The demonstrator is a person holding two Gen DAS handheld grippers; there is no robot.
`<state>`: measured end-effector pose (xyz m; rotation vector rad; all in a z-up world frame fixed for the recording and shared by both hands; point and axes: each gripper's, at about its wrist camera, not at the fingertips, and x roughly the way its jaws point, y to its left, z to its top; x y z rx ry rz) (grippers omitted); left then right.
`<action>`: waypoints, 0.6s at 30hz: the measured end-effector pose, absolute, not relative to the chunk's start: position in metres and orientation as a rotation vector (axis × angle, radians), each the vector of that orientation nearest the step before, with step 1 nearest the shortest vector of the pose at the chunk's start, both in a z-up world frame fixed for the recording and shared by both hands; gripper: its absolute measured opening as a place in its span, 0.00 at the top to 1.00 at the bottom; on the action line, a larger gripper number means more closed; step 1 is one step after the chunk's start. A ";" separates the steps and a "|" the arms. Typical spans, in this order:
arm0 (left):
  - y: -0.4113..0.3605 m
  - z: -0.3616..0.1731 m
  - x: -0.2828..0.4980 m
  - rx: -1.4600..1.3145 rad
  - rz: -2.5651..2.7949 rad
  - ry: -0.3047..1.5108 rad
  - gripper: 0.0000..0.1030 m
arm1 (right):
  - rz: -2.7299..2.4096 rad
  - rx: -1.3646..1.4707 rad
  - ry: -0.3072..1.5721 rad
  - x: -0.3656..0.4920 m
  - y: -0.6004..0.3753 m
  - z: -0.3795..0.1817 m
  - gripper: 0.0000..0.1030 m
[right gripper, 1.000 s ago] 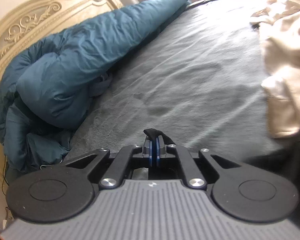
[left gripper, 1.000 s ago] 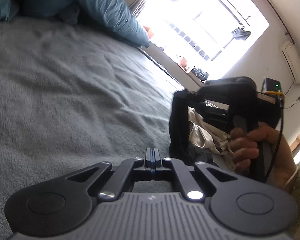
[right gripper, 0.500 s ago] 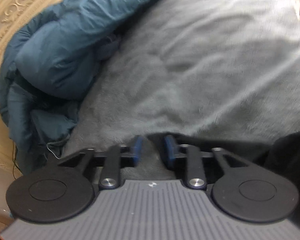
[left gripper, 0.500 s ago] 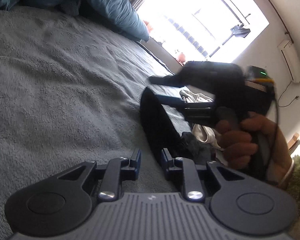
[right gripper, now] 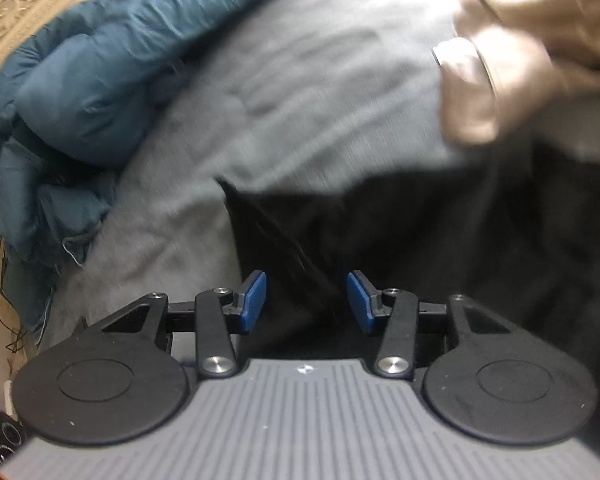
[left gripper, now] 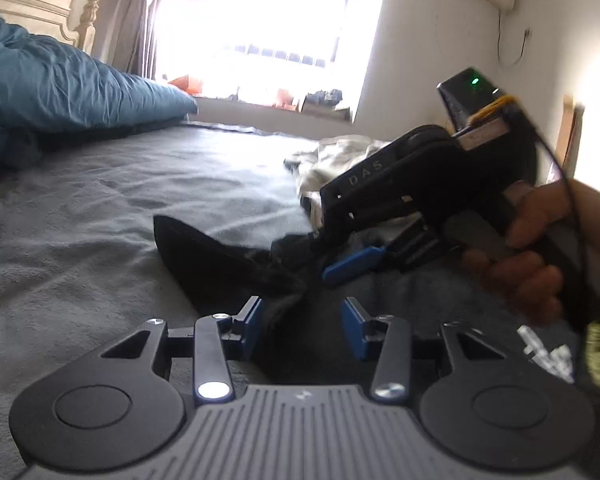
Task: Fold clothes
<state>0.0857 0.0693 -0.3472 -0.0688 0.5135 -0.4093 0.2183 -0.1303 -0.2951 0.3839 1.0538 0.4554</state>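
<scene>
Left claw (left gripper: pixel 302 328) first: blue pads spread wide, gripping nothing, riding low over the bed with a fold of dark cloth lying right in the gap. That cloth is the black, soft, crumpled garment (left gripper: pixel 220 260), sprawled on the grey fleecy bed cover (left gripper: pixel 100 200). Its long axis seems to run from the left claw's mouth away and to the left, ending in a blunt tip out on the cover. So the garment lies dead ahead of this claw, practically between the pads.

Over to the right claw (right gripper: pixel 307 300): pads equally wide apart, empty, the black garment spilling beneath and beyond them, off to the right. In the left view that right claw (left gripper: pixel 354 264) comes in from the right, tilted nose-down, a bare hand (left gripper: pixel 540 248) wrapped round its handle.

Both are close; the left looks better lined up for a pinch, I'd say.

Further out: a heap of beige, rumpled clothes (right gripper: pixel 520 52), a teal puffy duvet (right gripper: pixel 80 80) bunched by the carved cream headboard (right gripper: pixel 20 8), and a bright window (left gripper: pixel 280 20).
</scene>
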 end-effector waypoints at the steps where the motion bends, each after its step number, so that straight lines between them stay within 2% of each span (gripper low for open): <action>1: 0.068 -0.351 0.088 -0.065 -0.397 0.534 0.59 | 0.452 0.395 1.069 0.217 -0.132 -0.302 0.57; 3: 0.071 -0.359 0.091 -0.086 -0.383 0.562 0.73 | 0.432 0.420 1.084 0.217 -0.134 -0.313 0.59; 5: 0.080 -0.364 0.093 -0.132 -0.382 0.579 0.80 | 0.437 0.467 1.077 0.216 -0.136 -0.320 0.63; 6: 0.085 -0.366 0.094 -0.160 -0.384 0.580 0.86 | 0.442 0.488 1.071 0.216 -0.138 -0.322 0.69; 9: 0.098 -0.370 0.097 -0.237 -0.389 0.582 0.93 | 0.469 0.513 1.050 0.216 -0.136 -0.323 0.84; 11: 0.106 -0.372 0.097 -0.275 -0.391 0.586 0.94 | 0.479 0.499 1.039 0.215 -0.131 -0.321 0.91; 14: 0.116 -0.371 0.093 -0.306 -0.398 0.583 0.93 | 0.490 0.481 1.015 0.215 -0.124 -0.314 0.93; 16: 0.123 -0.367 0.089 -0.322 -0.412 0.585 0.87 | 0.508 0.485 0.993 0.214 -0.120 -0.306 0.94; 18: 0.133 -0.364 0.083 -0.336 -0.418 0.587 0.73 | 0.535 0.491 0.976 0.212 -0.113 -0.298 0.94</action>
